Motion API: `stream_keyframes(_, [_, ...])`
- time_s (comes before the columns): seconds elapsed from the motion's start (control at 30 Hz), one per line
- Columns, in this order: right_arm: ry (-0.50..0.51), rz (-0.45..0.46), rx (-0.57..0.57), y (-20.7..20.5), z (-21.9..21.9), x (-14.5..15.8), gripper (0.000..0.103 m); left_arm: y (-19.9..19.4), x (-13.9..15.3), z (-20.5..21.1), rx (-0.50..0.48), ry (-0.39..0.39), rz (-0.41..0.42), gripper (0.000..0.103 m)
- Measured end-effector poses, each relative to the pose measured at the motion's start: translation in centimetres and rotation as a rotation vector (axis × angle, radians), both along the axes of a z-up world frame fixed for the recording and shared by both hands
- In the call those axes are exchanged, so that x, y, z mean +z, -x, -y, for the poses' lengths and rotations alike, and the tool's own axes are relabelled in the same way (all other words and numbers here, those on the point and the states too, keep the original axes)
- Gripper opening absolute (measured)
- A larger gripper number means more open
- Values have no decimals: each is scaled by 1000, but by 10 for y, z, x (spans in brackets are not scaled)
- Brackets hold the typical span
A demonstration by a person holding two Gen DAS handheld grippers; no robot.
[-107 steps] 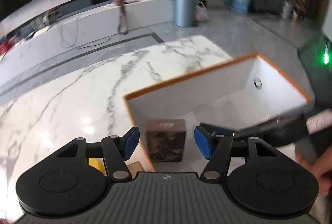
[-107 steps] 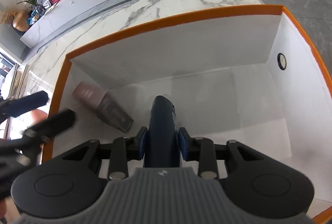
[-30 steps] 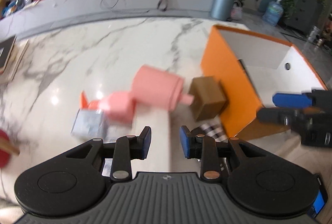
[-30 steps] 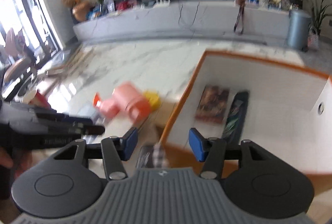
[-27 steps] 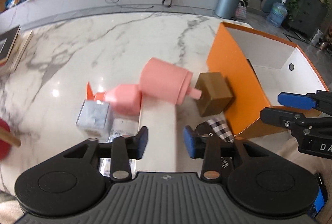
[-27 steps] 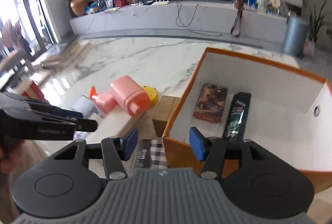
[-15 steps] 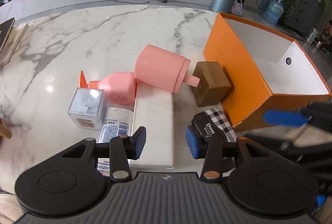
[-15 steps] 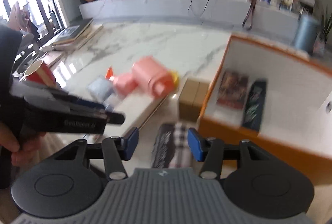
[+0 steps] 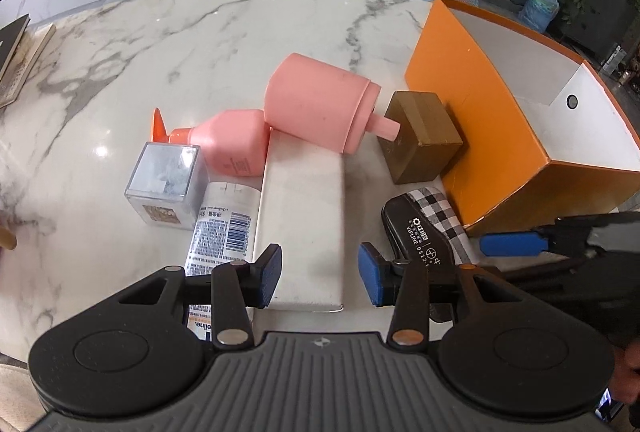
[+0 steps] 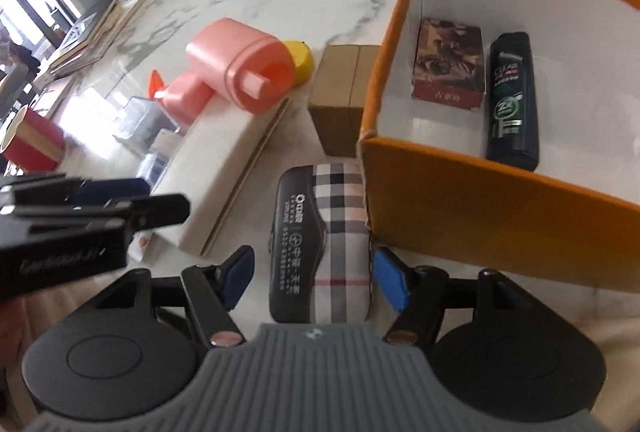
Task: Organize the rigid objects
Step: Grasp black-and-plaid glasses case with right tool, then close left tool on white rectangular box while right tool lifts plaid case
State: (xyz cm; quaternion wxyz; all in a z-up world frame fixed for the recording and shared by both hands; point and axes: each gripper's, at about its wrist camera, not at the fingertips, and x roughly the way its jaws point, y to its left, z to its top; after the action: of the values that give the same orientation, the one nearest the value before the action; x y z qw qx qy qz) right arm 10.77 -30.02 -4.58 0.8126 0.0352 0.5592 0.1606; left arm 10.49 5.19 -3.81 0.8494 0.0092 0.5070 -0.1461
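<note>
An orange box (image 10: 472, 188) with white inside holds a dark shampoo bottle (image 10: 512, 100) and a brown card box (image 10: 448, 64). My right gripper (image 10: 312, 280) is open, its fingers on either side of a black and plaid case (image 10: 320, 240) lying on the table. My left gripper (image 9: 320, 276) is open over the near end of a long white box (image 9: 304, 216). A big pink container (image 9: 320, 104) leans on that box. A pink bottle (image 9: 228, 140), a clear cube (image 9: 168, 180), a white tube (image 9: 220, 232) and a brown box (image 9: 420, 140) lie beside it.
The marble table (image 9: 192, 44) stretches far and left. A red cup (image 10: 32, 140) stands at the left edge, with books (image 9: 16, 56) beyond. A yellow item (image 10: 300, 60) sits behind the pink container. The orange box also shows in the left wrist view (image 9: 480, 136).
The shampoo bottle went into the orange box and my right gripper let it go. Both grippers pulled back out; the right one dropped to the plaid case, the left to the white box.
</note>
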Motion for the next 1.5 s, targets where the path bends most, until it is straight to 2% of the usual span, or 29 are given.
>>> stream_keyframes(0.2, [23, -35, 14, -10, -7, -14, 68, -5, -5, -1, 7, 10, -40, 54])
stream_keyframes(0.27, [39, -25, 33, -10, -11, -16, 65, -8, -8, -1, 14, 13, -56, 57])
stream_keyframes(0.5, [54, -37, 86, -10, -13, -16, 62, -15, -9, 2, 22, 3, -54, 68])
stream_keyframes(0.67, [47, -48, 81, -9, -7, -16, 63, -26, -12, 15, 6, -49, -44, 77])
stream_keyframes(0.77, [45, -49, 79, -9, -8, -17, 63, -30, -15, 26, -19, -103, -30, 78])
stream_keyframes(0.87, [39, -44, 77, -12, -10, -17, 64, -32, -16, 31, -27, -127, -18, 73])
stream_keyframes(0.93, [42, -39, 83, -12, -10, -17, 63, -30, -16, 32, -30, -146, -7, 65])
stream_keyframes(1.0, [41, -38, 88, -11, -10, -17, 62, -28, -14, 32, -44, -135, -1, 52])
stream_keyframes(1.2, [37, -58, 87, -7, -2, -16, 62, -16, -13, 39, -111, -139, -4, 50])
stream_keyframes(1.33, [15, -83, 69, -5, 5, -15, 62, -16, -12, 30, -75, -85, -11, 46])
stream_keyframes(1.4, [20, -83, 73, -5, 4, -15, 62, -20, -10, 24, -37, -56, -4, 53])
stream_keyframes(1.43, [25, -81, 75, -4, 4, -15, 62, -21, -10, 22, -21, -59, 2, 63])
stream_keyframes(1.5, [32, -78, 79, -6, 1, -15, 62, -26, -10, 21, -7, -65, 1, 68])
